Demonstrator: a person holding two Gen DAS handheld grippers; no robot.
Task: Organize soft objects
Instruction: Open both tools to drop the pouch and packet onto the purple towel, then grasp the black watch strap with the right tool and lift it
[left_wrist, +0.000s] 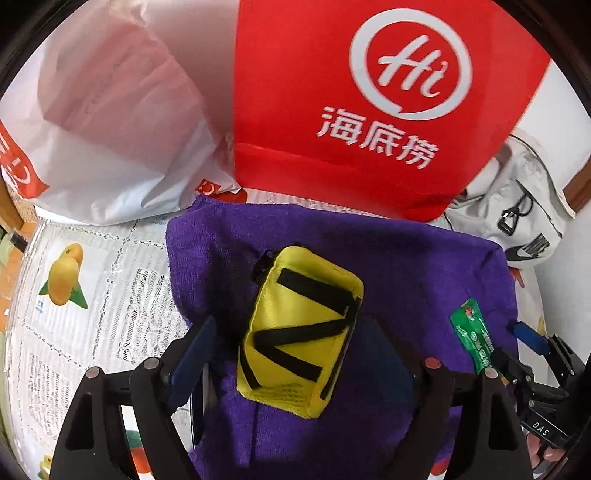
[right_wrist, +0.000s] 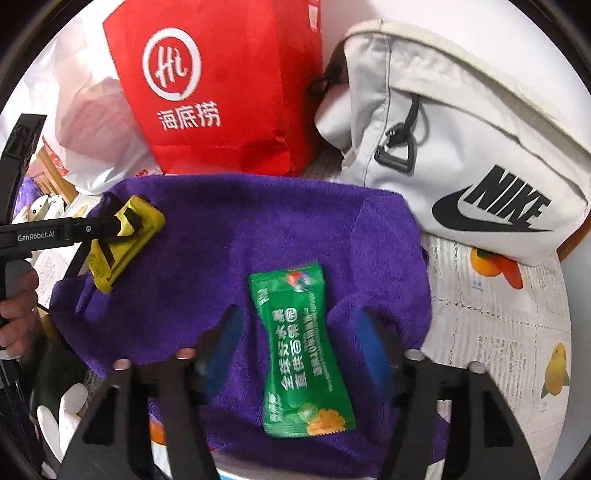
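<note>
Pouch and packet lie on a purple towel (left_wrist: 424, 266) spread over a fruit-print tablecloth (left_wrist: 92, 295). The yellow pouch (left_wrist: 301, 332) with black straps sits between the fingers of the left gripper (left_wrist: 295, 354), which angles steeply down over it; the jaws stand wide, their blue pads clear of the pouch's sides, so it is released. The green snack packet (right_wrist: 301, 350) lies lengthwise between the fingers of the right gripper (right_wrist: 301, 354), likewise tilted downward, jaws parted and not pressing the packet. A hand (right_wrist: 16, 314) grips the left gripper's handle at the right view's left edge. Behind the towel stand a red paper bag (left_wrist: 369, 92), a white plastic bag (left_wrist: 110, 110) and a white Nike bag (right_wrist: 461, 147).
</note>
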